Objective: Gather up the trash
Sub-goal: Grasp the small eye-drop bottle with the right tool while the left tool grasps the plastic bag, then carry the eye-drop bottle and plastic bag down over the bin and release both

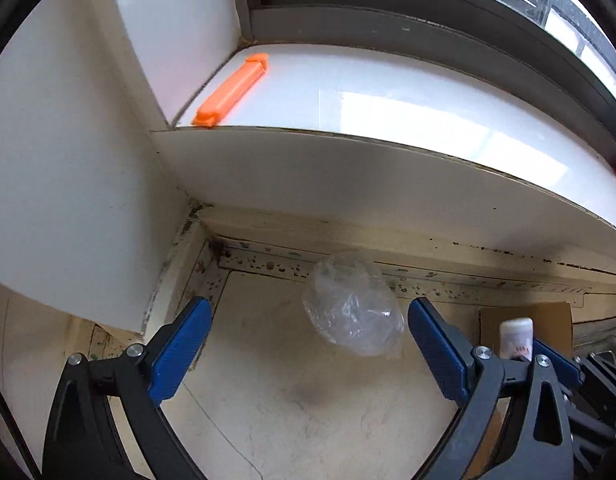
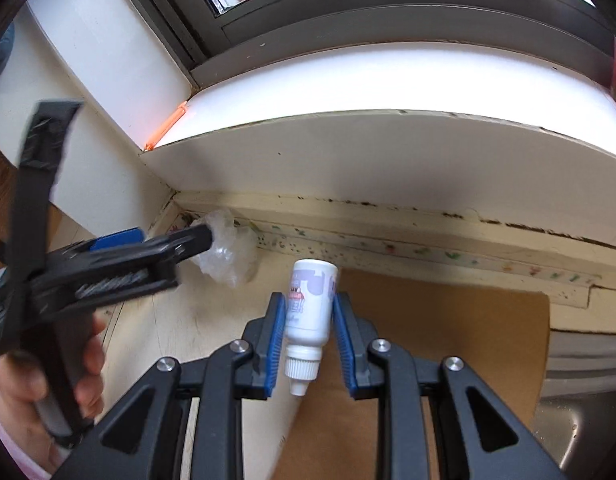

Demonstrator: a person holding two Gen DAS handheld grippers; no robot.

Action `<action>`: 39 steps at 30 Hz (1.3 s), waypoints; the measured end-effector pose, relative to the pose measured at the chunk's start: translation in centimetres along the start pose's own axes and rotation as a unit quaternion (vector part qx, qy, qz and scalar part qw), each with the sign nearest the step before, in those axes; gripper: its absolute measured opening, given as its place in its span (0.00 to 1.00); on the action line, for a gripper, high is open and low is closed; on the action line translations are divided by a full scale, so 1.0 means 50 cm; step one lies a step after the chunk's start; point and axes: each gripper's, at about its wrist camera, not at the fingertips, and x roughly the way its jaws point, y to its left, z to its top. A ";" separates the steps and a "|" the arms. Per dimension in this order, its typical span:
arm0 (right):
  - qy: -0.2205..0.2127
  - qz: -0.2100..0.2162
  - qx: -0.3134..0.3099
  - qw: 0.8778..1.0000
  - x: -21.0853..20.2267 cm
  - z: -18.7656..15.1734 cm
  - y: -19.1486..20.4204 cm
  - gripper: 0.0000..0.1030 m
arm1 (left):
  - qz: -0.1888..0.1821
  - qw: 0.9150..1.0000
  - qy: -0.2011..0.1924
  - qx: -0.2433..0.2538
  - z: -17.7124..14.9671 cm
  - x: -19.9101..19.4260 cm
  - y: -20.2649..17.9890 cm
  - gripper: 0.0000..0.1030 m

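We see a clear, crinkled plastic bag (image 1: 354, 306) on the cream counter (image 1: 291, 400), speckled dark at twelve o'clock. The left claw (image 1: 310, 354) is black with blue pads (image 1: 181, 350). The white bottle (image 2: 310, 312) bears lilac and pink print. An orange clip (image 1: 229, 92) lies on the white sill (image 1: 388, 92).
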 end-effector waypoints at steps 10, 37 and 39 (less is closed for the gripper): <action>0.016 0.000 -0.005 1.000 -0.027 -0.030 -0.042 0.24 | 0.000 1.000 0.025 -0.015 -0.013 0.054 -0.036 0.37; -0.011 -0.006 -0.083 0.997 -0.367 -0.229 0.226 0.24 | -0.098 0.994 -0.037 0.019 -0.378 -0.526 0.045 0.26; -0.013 -0.006 -0.093 0.996 -0.413 -0.259 0.254 0.24 | -0.110 0.993 -0.043 0.018 -0.421 -0.582 0.060 0.26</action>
